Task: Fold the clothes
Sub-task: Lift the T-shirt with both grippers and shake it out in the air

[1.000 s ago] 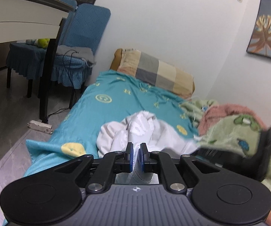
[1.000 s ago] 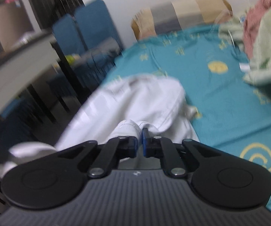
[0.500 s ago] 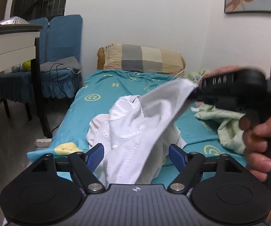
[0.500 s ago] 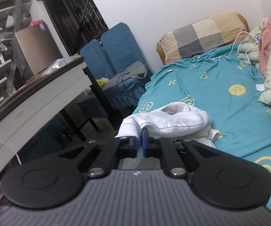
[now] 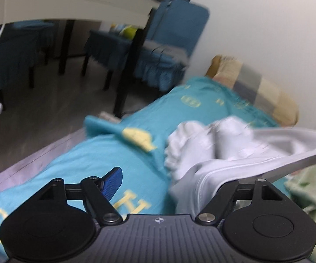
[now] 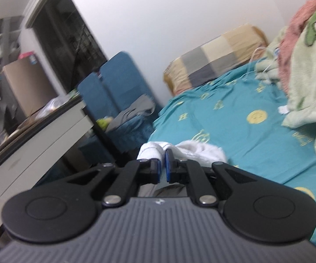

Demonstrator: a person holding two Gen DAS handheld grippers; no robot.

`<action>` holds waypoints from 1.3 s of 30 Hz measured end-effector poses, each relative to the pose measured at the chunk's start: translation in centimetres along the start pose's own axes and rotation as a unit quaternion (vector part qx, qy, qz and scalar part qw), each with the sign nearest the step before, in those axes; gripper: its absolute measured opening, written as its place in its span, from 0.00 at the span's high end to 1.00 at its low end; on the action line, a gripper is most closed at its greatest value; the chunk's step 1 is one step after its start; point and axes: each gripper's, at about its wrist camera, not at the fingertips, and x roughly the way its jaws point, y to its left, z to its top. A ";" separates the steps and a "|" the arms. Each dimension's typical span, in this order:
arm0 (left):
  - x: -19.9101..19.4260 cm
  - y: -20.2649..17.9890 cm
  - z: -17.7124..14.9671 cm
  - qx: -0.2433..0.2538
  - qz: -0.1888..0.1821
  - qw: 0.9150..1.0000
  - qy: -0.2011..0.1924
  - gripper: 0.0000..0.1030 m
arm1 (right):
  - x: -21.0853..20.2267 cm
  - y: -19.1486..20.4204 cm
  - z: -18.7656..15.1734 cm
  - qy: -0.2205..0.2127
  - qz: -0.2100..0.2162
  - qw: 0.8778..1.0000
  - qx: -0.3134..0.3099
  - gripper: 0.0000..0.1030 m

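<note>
A white garment [image 5: 215, 144] lies bunched on the teal bedsheet [image 5: 105, 153]; one part is lifted and stretched toward the right edge of the left wrist view. My left gripper [image 5: 164, 182] is open and low over the sheet; the cloth drapes over its right finger, not clamped. My right gripper [image 6: 162, 164] is shut on a fold of the white garment [image 6: 155, 150]; the rest of the cloth [image 6: 201, 152] lies on the sheet [image 6: 234, 135] just beyond.
A checked pillow [image 6: 215, 59] lies at the head of the bed. Green and pink blankets [image 6: 307, 72] are piled at the right. A blue chair [image 5: 168, 50] and a white table [image 5: 70, 2] stand left of the bed on the floor.
My left gripper let go of the garment and opened wide, then swung left and down toward the bed's edge. My right gripper stayed shut on the cloth and lifted it.
</note>
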 end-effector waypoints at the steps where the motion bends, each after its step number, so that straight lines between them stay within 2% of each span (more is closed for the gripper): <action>1: -0.1 0.3 0.0 -0.002 0.006 1.000 0.009 0.26 | -0.1 -0.1 0.0 -0.007 -0.011 1.000 -0.004 0.92; 4: -1.0 1.0 -0.2 0.000 -0.004 1.000 0.016 0.26 | -0.3 -0.3 -0.1 -0.028 -0.047 0.998 -0.021 0.92; 6: -1.9 0.8 -0.4 0.014 -0.003 1.000 -0.001 0.26 | -0.4 -0.4 -0.2 -0.039 -0.071 0.996 -0.033 0.92; 9: -3.4 0.5 -0.3 0.031 0.000 0.999 -0.038 0.29 | 0.1 -1.0 -0.4 -0.033 -0.103 0.993 -0.046 0.92; 11: -3.9 0.5 -0.1 0.026 -0.004 0.998 -0.053 0.36 | 1.0 -1.5 -0.9 -0.012 -0.117 0.992 -0.055 0.92; 15: -3.4 0.9 0.7 0.001 -0.016 0.999 -0.046 0.56 | 3.2 -2.5 -2.3 0.046 -0.134 0.988 -0.057 0.92; 17: -3.0 1.1 0.9 -0.013 -0.025 0.999 -0.039 0.67 | 3.6 -2.6 -2.9 0.052 -0.138 0.987 -0.066 0.92; 18: -2.8 1.2 1.1 -0.020 -0.029 0.999 -0.036 0.75 | 3.5 -2.5 -3.0 0.049 -0.137 0.987 -0.071 0.92; 20: -2.8 1.3 1.5 -0.025 -0.039 0.998 -0.047 0.83 | 3.2 -2.2 -3.2 0.039 -0.132 0.988 -0.075 0.92; 23: -3.2 1.2 2.5 -0.027 -0.056 0.996 -0.069 0.87 | 1.7 -1.3 -2.5 0.005 -0.123 0.990 -0.066 0.93; 25: -4.4 1.0 4.4 -0.035 -0.076 0.993 -0.086 0.91 | 0.5 0.4 -1.2 -0.022 -0.121 0.989 -0.076 0.93; 27: -5.9 0.8 6.7 -0.040 -0.095 0.988 -0.112 0.92 | -0.9 2.6 0.8 -0.049 -0.110 0.988 -0.091 0.93; 31: -11.5 -0.5 13.4 -0.047 -0.142 0.973 -0.177 0.93 | -5.0 7.5 6.0 -0.111 -0.078 0.985 -0.108 0.93; 35: -18.8 -2.8 20.0 -0.023 -0.185 0.953 -0.240 0.94 | -10.4 12.3 12.0 -0.173 -0.051 0.977 -0.115 0.94; 39: -26.7 -4.7 25.1 0.009 -0.222 0.935 -0.277 0.93 | -17.0 16.3 17.2 -0.231 -0.030 0.965 -0.122 0.94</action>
